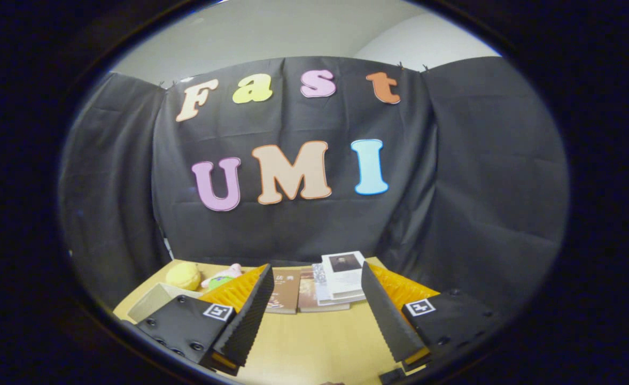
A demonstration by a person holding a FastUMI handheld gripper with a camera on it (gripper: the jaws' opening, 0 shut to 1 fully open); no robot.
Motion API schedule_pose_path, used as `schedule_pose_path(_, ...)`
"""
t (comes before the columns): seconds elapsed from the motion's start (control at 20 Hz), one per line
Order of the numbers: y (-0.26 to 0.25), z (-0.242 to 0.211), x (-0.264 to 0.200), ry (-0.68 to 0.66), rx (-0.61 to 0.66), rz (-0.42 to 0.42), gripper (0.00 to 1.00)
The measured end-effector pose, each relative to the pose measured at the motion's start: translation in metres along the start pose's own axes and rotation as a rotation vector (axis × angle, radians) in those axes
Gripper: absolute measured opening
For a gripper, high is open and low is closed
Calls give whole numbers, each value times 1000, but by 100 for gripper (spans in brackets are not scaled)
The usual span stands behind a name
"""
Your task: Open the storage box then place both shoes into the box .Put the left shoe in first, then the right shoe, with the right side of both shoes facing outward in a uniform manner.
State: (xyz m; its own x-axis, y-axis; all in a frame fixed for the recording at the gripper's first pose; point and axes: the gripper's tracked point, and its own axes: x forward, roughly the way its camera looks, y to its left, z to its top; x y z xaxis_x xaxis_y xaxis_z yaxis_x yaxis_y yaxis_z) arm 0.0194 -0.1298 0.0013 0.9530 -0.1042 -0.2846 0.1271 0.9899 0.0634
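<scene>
Tongs (pixel 314 310) are spread wide, nothing between the fingers (pixel 247 315), holding nothing. I'm hovering level over the wooden table (pixel 309 342), looking straight at the booth wall rather than down.

Just ahead of the tips, between them: a couple of books (pixel 285 291) lying flat, and a small stack of booklets (pixel 343 278) toward the right finger. Beyond the left finger: a pale tray or box edge (pixel 151 302), partly blocked by the finger body. Behind it, a yellow plush (pixel 183 275) and a pink-green soft toy (pixel 223 275).

Step in hand: I can't pin it. Storage box and both shoes aren't anywhere I can make out, so open/closed and shoe placement are unknown. This pose fits either an approach with empty tongs or a pull-back after a release.

Next move, my call: tilt down or pan to find the box before committing to anything.

Hard to read: whether that pale edge on the left is the storage box. Table surface nearest me is cut off below the fingers.
</scene>
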Motion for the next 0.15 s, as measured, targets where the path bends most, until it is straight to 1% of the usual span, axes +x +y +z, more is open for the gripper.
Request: schedule_pose_path(0.15,-2,1,4,-7,-28,-10,100)
